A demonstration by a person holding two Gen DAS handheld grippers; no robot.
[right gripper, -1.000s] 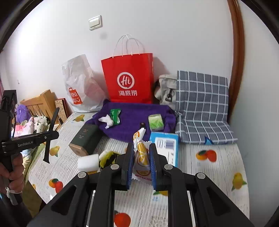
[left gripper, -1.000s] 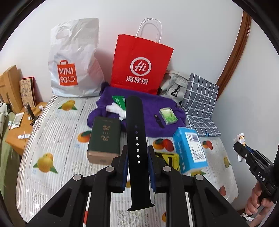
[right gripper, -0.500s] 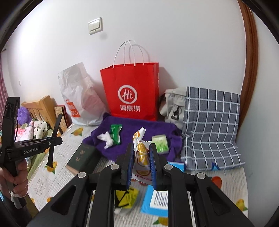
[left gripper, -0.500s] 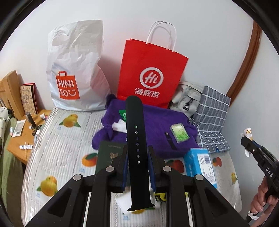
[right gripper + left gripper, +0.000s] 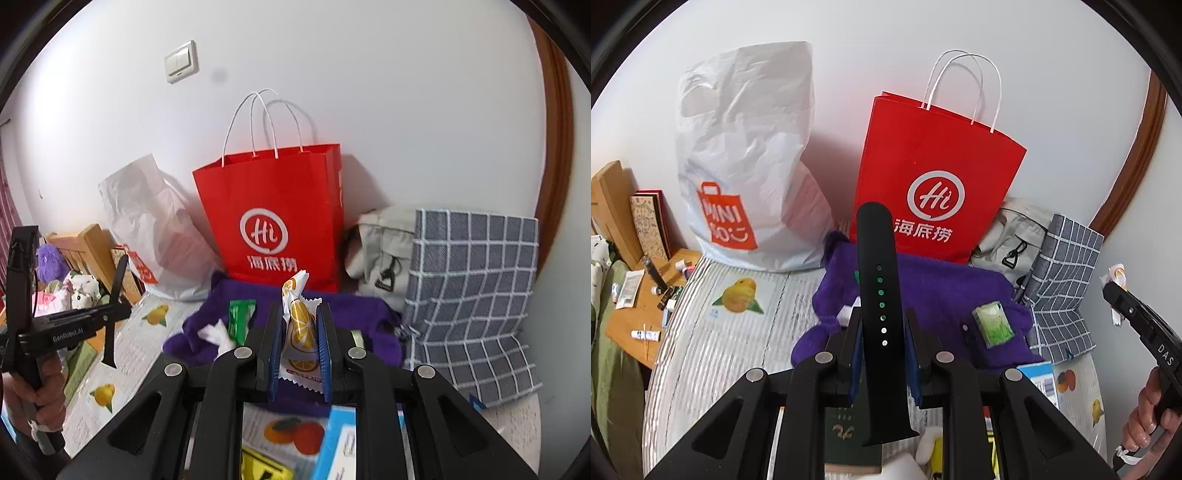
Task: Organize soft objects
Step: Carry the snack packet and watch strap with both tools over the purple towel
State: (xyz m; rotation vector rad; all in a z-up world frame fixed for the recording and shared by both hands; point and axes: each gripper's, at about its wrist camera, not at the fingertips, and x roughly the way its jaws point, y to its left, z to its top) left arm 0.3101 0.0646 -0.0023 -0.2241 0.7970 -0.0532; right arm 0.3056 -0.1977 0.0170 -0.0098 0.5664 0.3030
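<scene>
Your left gripper (image 5: 882, 347) is clamped on a black watch strap (image 5: 878, 295), held upright above the purple towel (image 5: 945, 291). Your right gripper (image 5: 299, 343) pinches an orange-print snack packet (image 5: 301, 332) before the red bag (image 5: 273, 214) on the bed (image 5: 713, 332).

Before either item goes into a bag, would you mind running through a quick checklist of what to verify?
1. Left gripper clamped on the black watch strap: ok.
2. Right gripper clamped on the orange-print snack packet: ok.
3. Red paper bag upright against the wall, mouth open at the top: ok.
4. Room inside the red paper bag: cannot tell, its inside is hidden.
5. White plastic bag mouth open: cannot tell, the top looks crumpled.
6. The two grippers apart from each other: ok.
</scene>
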